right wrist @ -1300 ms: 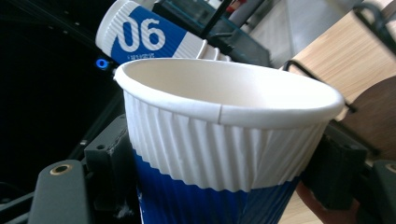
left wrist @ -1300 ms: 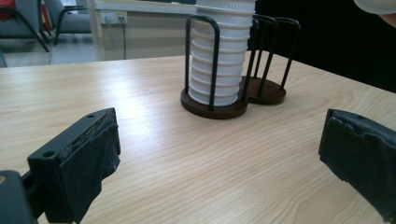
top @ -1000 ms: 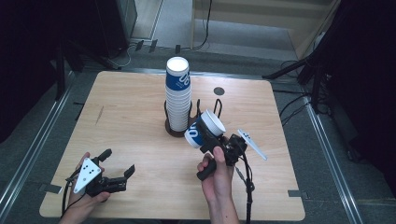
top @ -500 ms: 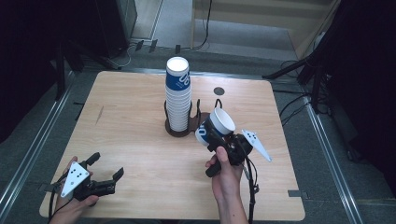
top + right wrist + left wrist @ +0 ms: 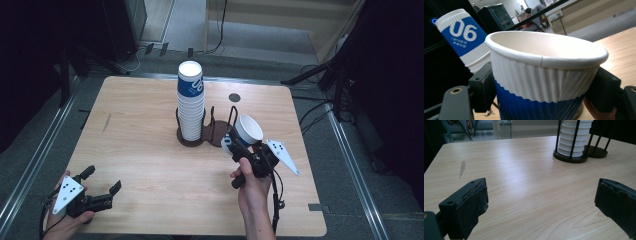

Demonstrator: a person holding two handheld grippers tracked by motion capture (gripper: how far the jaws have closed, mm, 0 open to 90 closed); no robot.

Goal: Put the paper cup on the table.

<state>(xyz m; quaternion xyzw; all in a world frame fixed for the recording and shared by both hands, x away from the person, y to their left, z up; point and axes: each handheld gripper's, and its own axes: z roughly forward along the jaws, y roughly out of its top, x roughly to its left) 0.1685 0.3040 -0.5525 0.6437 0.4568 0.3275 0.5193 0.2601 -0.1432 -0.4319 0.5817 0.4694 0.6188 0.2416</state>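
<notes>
The right gripper (image 5: 239, 144), held in a hand raised above the right part of the bench (image 5: 150, 150), has its jaws pinching a paper cup (image 5: 245, 132) by its ribbed wall, the cup tilted with its mouth up and to the right, just right of the cup stack (image 5: 190, 105) standing in the black holder (image 5: 200, 136). The left gripper (image 5: 102, 181) sits low at the near left corner, its hand resting at the bench edge, jaws spread wide on nothing and pointing toward the holder.

A white ribbed paper cup (image 5: 245, 132) with a blue lower band, tilted mouth-up, sits clamped right of the cup stack (image 5: 190, 102).
</notes>
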